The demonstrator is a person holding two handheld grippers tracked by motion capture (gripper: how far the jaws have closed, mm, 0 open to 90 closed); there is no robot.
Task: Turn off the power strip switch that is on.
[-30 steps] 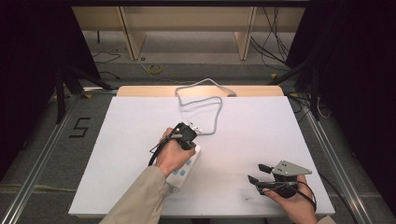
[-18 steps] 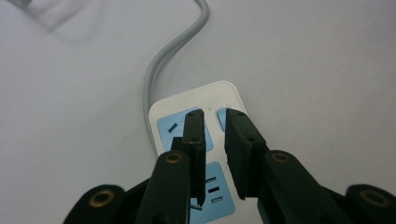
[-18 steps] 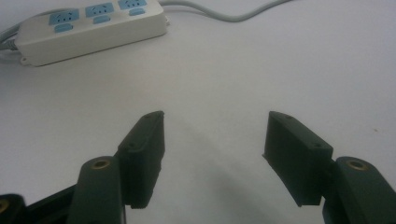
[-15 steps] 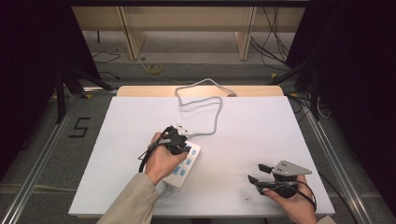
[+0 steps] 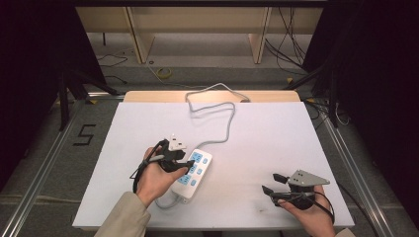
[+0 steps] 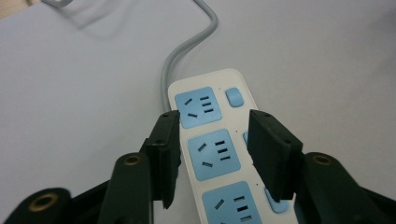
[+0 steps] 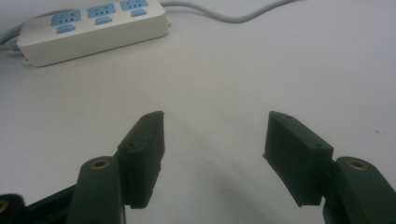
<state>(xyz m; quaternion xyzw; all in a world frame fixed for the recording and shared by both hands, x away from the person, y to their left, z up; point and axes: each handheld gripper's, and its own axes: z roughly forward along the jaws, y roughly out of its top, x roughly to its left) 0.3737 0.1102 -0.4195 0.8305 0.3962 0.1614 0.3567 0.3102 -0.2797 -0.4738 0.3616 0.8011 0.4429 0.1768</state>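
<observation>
High view: your left hand-held gripper (image 5: 188, 165) sits over the white power strip (image 5: 193, 175) on the white tabletop (image 5: 276, 133), jaws spread to either side of its blue sockets, not pinching. Its grey cord (image 5: 225, 123) runs to the far edge. Your right hand-held gripper (image 5: 274, 183) rests near the right front corner, jaws spread, holding nothing, well apart from the strip.
</observation>
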